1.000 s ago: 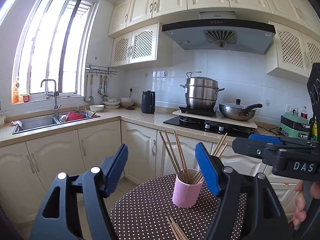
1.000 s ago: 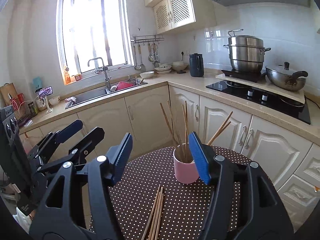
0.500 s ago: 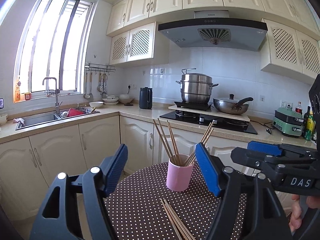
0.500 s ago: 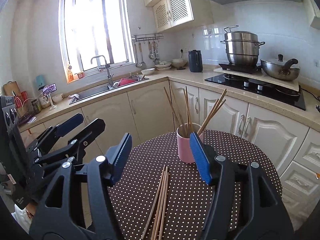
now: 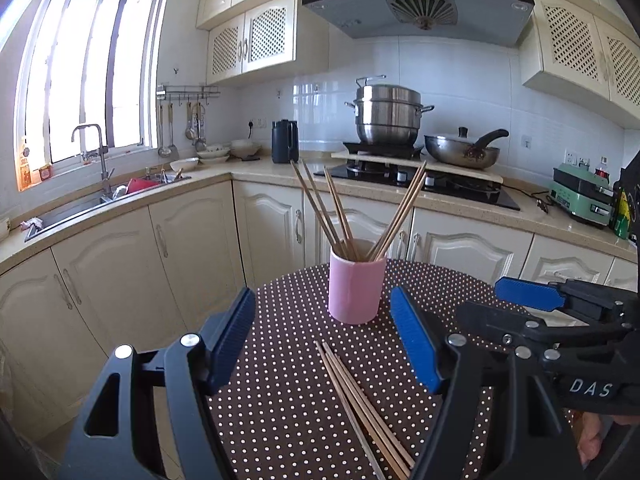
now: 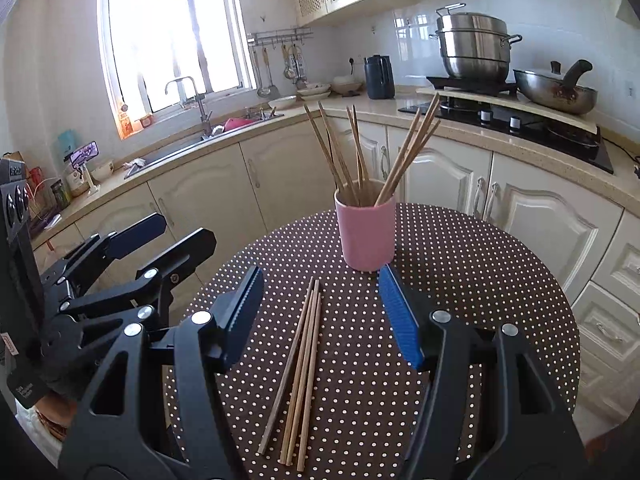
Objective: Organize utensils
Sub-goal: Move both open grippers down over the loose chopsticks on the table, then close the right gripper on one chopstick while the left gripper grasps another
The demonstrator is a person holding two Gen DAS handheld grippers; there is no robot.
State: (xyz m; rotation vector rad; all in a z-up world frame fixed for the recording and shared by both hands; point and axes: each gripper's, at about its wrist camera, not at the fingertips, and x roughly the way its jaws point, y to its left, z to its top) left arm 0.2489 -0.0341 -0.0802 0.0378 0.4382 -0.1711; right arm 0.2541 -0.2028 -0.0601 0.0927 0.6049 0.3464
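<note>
A pink cup (image 5: 355,287) stands upright on a round table with a brown polka-dot cloth (image 5: 280,408); several wooden chopsticks (image 5: 334,210) stick out of it. It also shows in the right wrist view (image 6: 366,235). Several loose chopsticks (image 5: 362,404) lie flat on the cloth in front of the cup, also in the right wrist view (image 6: 302,368). My left gripper (image 5: 324,336) is open and empty above the loose chopsticks. My right gripper (image 6: 320,312) is open and empty above them, beside the left one.
Kitchen counter runs behind the table with a sink (image 5: 76,204), a black kettle (image 5: 285,147), a steel pot (image 5: 388,114) and a pan (image 5: 464,151) on the stove. Cream cabinets (image 5: 192,248) stand close behind the table's far edge.
Both grippers have drawn back from the cup and tilted down; the cup now sits farther ahead and the loose chopsticks have come into fuller view between the fingers.
</note>
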